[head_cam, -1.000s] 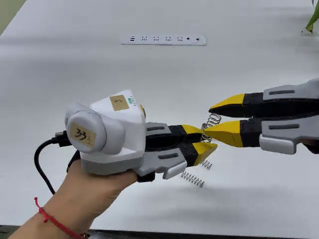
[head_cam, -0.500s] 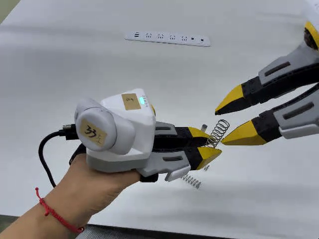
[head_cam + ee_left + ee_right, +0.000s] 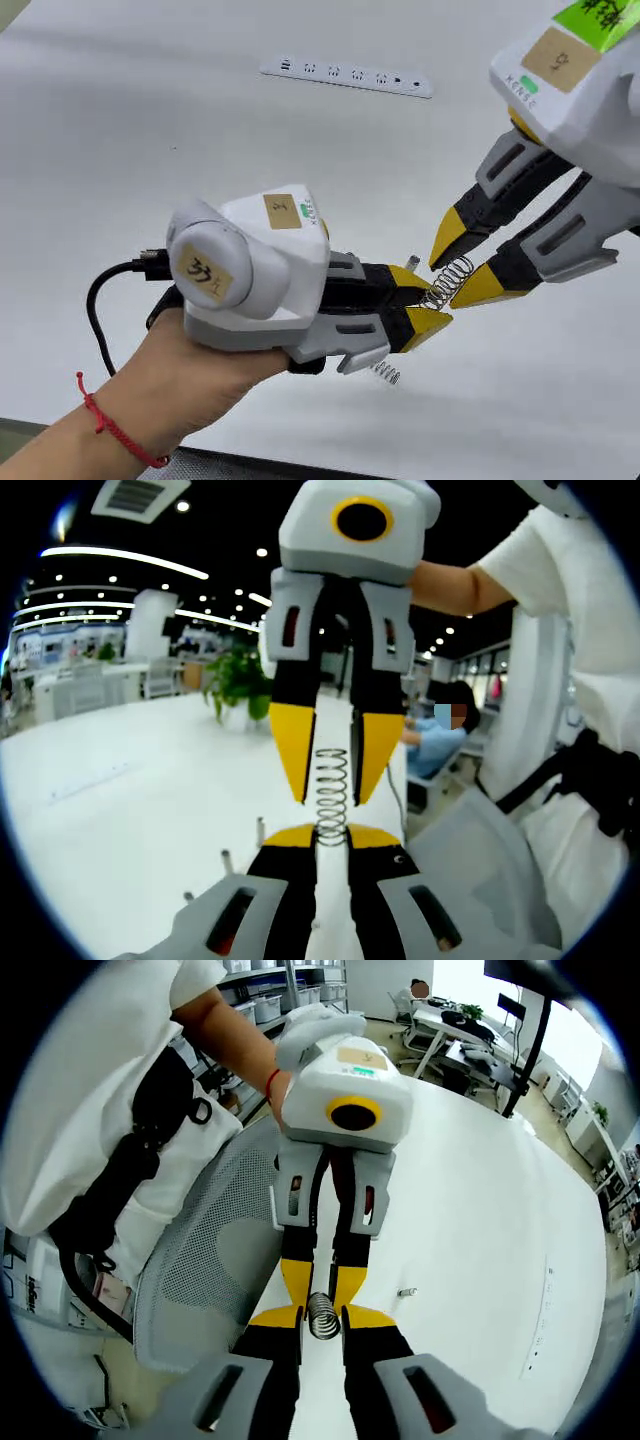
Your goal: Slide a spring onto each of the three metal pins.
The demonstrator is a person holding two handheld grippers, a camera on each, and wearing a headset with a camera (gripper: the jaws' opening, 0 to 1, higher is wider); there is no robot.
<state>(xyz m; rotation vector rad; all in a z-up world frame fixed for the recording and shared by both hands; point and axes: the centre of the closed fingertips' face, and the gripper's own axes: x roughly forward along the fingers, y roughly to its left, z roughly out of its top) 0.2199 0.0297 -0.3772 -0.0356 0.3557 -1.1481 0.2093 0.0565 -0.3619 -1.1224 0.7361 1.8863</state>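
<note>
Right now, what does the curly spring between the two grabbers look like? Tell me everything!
The spring is a thin, silvery, metal-looking wire coil, straight and held up in the air. One end sits in the left gripper's shut yellow tips. The rest pokes out between the right gripper's jaws, which flank it; whether they squeeze it I cannot tell.

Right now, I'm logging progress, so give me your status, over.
Left gripper shut on spring. Right gripper open, jaws either side of it. Pin on table bare. Nothing blocking.
</note>
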